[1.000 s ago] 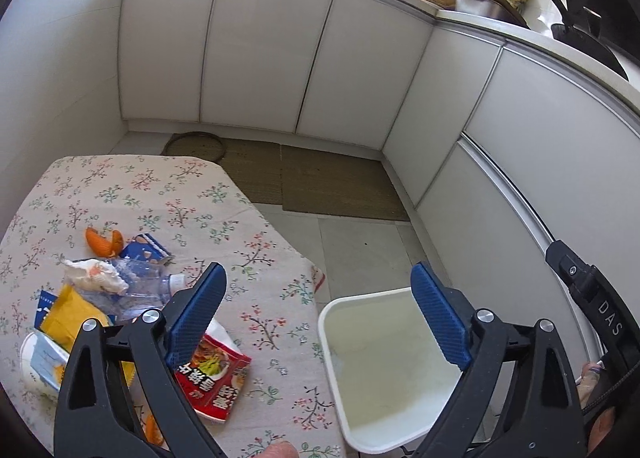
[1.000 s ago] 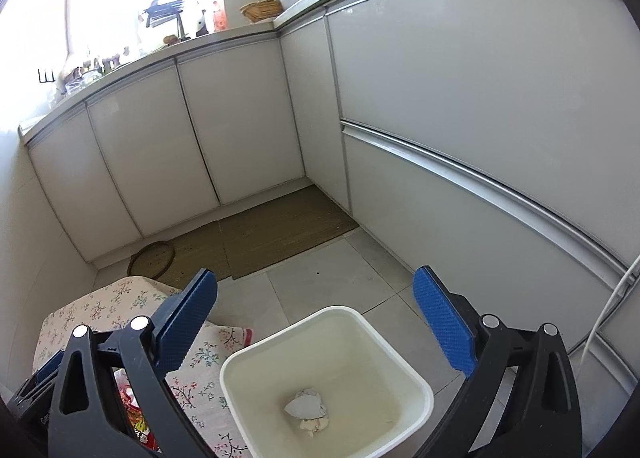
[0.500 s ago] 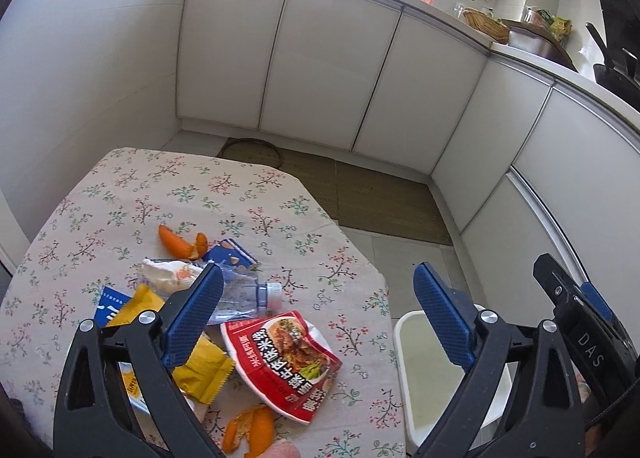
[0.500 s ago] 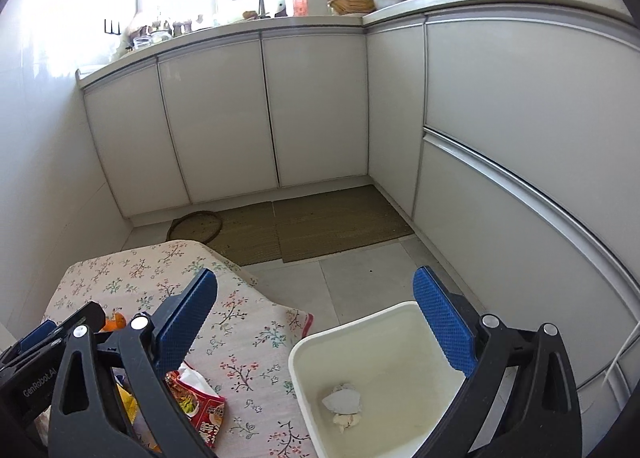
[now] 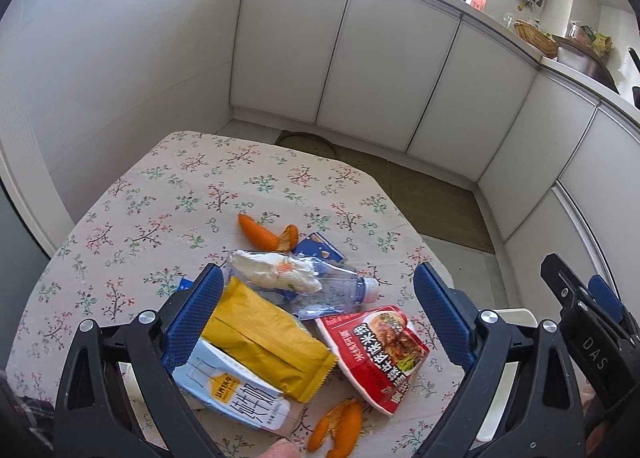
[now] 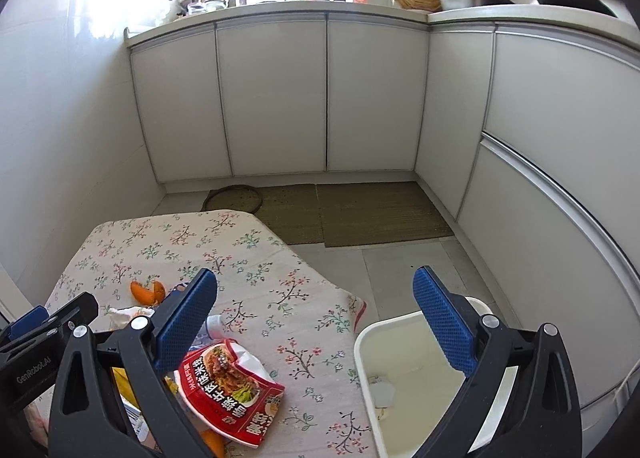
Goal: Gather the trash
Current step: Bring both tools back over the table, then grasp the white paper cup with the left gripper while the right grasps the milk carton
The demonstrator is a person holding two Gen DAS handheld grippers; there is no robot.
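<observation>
While both hand-held grippers, left (image 5: 316, 322) and right (image 6: 316, 320), gape empty: red packet (image 5: 374, 352), lower centre on table (image 5: 168, 194); light, crinkly, slippery; pinch an edge.

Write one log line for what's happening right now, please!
phase: reaching for trash | left gripper: open above yellow packet | right gripper: open, empty | bin: holds crumpled scrap

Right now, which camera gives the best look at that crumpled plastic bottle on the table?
The left wrist view: the plastic bottle lies in full sight, cap to the right, a white wrapper across it. In the right wrist view only its cap end peeks out behind the finger.
</observation>
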